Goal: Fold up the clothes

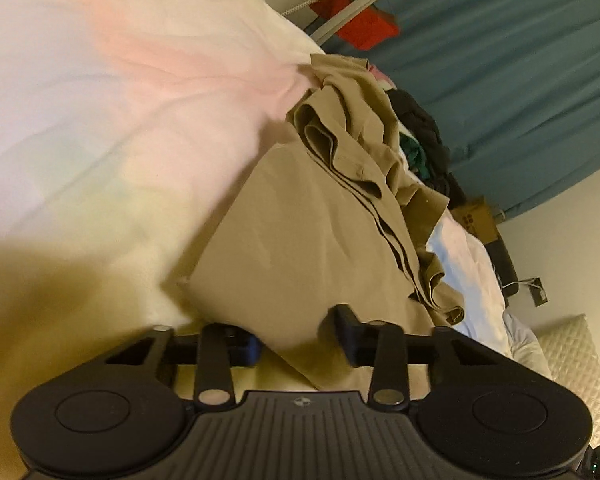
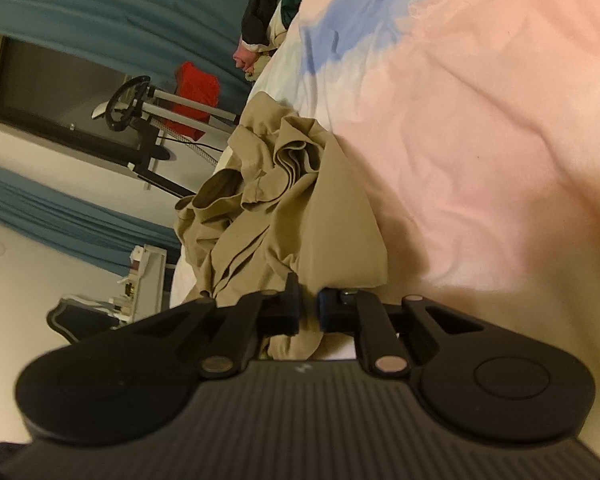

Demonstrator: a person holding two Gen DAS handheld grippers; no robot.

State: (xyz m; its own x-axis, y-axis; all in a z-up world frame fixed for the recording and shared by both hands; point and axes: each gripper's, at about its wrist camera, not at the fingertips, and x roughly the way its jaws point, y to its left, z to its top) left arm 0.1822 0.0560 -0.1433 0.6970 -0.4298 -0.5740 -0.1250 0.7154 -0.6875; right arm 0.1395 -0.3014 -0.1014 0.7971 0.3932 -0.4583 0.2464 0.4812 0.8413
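pastel bedsheet [image 1: 120, 92], teal curtains [image 1: 520, 80], right gripper [image 2: 309, 312] pinching tan garment [image 2: 300, 208], left gripper [image 1: 296, 340] wide

A home bedroom: a pastel bedsheet [image 1: 120, 80], teal curtains [image 1: 520, 60] and a quilted pillow [image 1: 572, 360] (piled clothes beyond).

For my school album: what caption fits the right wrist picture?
Right claw pinching tan clothing on a pastel bedsheet.
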